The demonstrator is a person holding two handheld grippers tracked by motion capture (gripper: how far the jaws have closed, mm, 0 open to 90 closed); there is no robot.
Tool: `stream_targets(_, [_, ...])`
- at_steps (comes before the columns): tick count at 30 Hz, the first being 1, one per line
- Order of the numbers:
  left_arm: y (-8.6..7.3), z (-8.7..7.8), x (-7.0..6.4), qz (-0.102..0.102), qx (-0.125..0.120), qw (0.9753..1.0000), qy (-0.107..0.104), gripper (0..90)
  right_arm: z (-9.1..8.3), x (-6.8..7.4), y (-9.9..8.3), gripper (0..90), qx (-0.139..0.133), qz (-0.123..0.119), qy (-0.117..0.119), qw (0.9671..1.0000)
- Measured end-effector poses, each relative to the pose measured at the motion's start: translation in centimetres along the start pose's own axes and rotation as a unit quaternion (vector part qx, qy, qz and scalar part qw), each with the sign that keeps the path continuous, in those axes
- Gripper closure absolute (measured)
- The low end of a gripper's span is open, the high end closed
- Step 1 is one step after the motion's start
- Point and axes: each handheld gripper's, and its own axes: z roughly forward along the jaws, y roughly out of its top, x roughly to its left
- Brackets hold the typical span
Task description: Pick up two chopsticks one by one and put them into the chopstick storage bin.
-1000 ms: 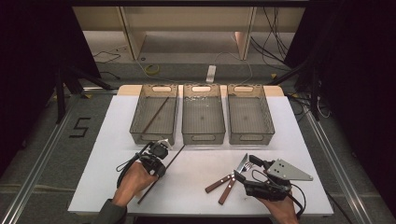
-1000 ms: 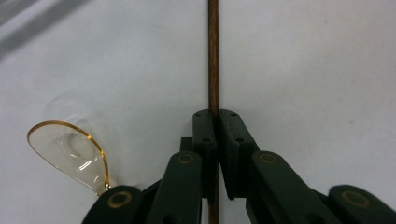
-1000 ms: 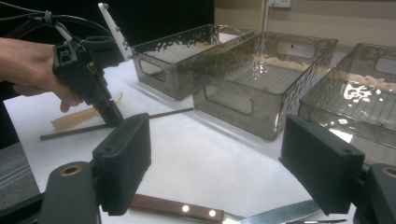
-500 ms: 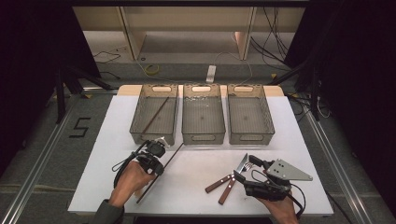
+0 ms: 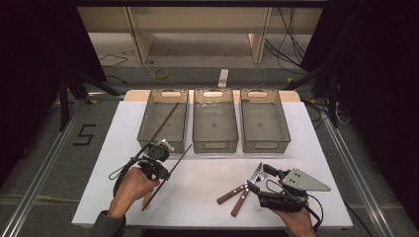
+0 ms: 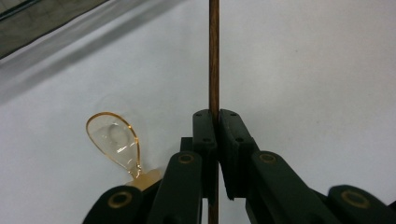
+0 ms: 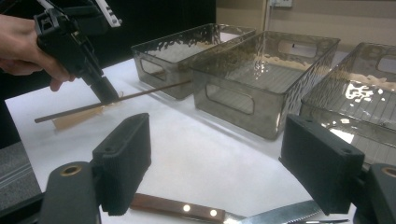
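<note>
One thin brown chopstick [image 6: 214,56] pinched between the closed jaws of the left gripper [image 5: 159,160], lifted off the white table [image 5: 207,173] at about 8 o'clock in the high view, slanting from 7 o'clock up toward 1 o'clock. Tip reaching near the front wall of the left bin [image 5: 163,121]. Just beside the jaws at 9 o'clock in the left gripper view, an amber plastic spoon [image 6: 114,140] lying on the table, bowl up.

Second chopstick [image 5: 165,121] leaning inside the left bin, at 11 o'clock. Middle bin [image 5: 214,121] and right bin [image 5: 264,121] side by side at 12 and 1 o'clock.

Right gripper [image 5: 259,185] low at 5 o'clock, jaws spread wide, holding nothing. Directly beneath them in the right gripper view, a wood-handled knife [image 7: 187,210] flat on the table. Second wood-handled piece [image 5: 240,201] beside it, fork tines [image 5: 263,175] just visible at the gripper's front; whether it is the fork's handle, cannot tell.
</note>
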Motion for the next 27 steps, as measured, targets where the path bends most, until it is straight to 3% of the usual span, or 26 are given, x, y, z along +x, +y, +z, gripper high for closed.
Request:
stream_targets(9, [0.1,-2.1,0.1,0.005,-0.035,0.9992,-0.019,85.3,0.0,0.0,0.0,24.8,0.000,0.000,-0.001,1.0000])
stream_targets(12, [0.1,-2.9,0.3,0.001,-0.061,0.9977,-0.032,85.3,0.0,0.0,0.0,24.8,0.000,0.000,-0.001,1.0000])
stream_targets(15, [0.3,-3.8,0.7,-0.004,-0.095,0.9943,-0.048,85.3,0.0,0.0,0.0,24.8,-0.001,0.000,-0.001,1.0000])
stream_targets(17, [0.4,-4.3,1.0,-0.008,-0.120,0.9918,-0.044,85.3,0.0,0.0,0.0,24.8,-0.002,0.001,0.000,1.0000])
stream_targets(22, [0.5,-5.2,1.5,-0.009,-0.155,0.9872,-0.035,85.2,0.0,0.0,0.0,24.8,-0.002,0.001,-0.001,1.0000])
stream_targets(27, [0.9,-5.8,1.9,-0.018,-0.191,0.9810,-0.029,85.3,0.0,0.0,0.0,24.8,-0.002,0.002,-0.001,1.0000])
